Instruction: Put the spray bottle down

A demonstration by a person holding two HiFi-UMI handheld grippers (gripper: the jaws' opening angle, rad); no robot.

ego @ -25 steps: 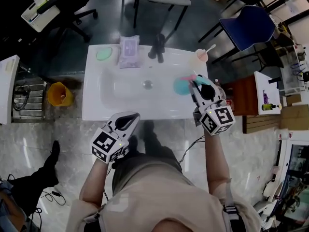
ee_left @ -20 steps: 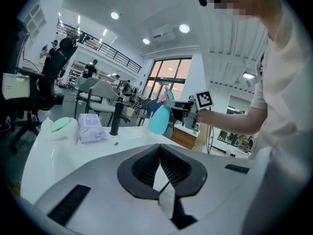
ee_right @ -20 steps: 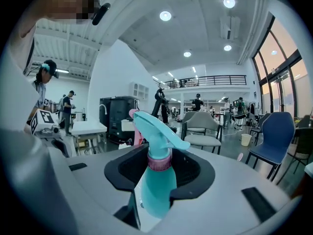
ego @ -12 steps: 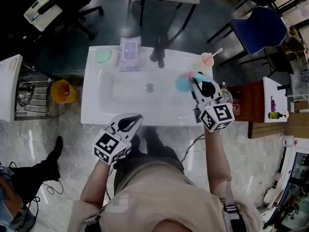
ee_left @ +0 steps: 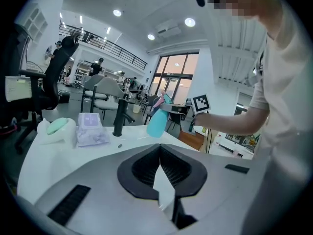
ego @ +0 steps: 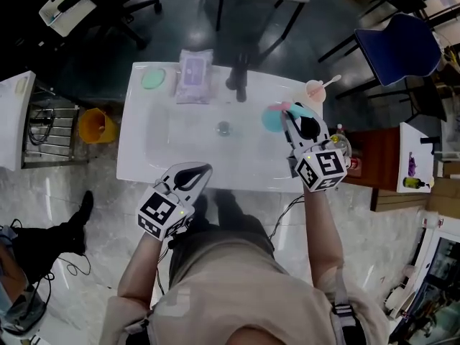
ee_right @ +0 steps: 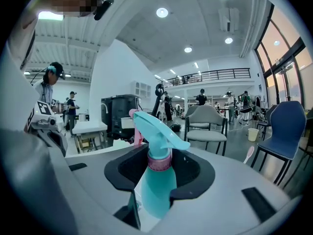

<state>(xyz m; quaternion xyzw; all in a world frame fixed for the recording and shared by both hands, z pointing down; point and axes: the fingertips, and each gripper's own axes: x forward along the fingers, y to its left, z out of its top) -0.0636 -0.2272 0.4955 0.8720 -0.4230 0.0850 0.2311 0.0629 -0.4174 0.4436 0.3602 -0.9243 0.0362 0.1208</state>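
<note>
The right hand-held gripper [ego: 300, 124] pinches the spray bottle [ee_right: 155, 187] round its body, near the surface's [ego: 136, 160] right edge; it looks like smooth, light plastic, probably slippery. Best gripped low, beneath the collar

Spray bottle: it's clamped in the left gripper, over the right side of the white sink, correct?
Not quite: the spray bottle is clamped in the right gripper, not the left, as the right gripper view shows. It is over the right side of the white sink.

spray bottle [ego: 269, 121] partly hidden, wipes [ego: 194, 76] print illegible
</note>
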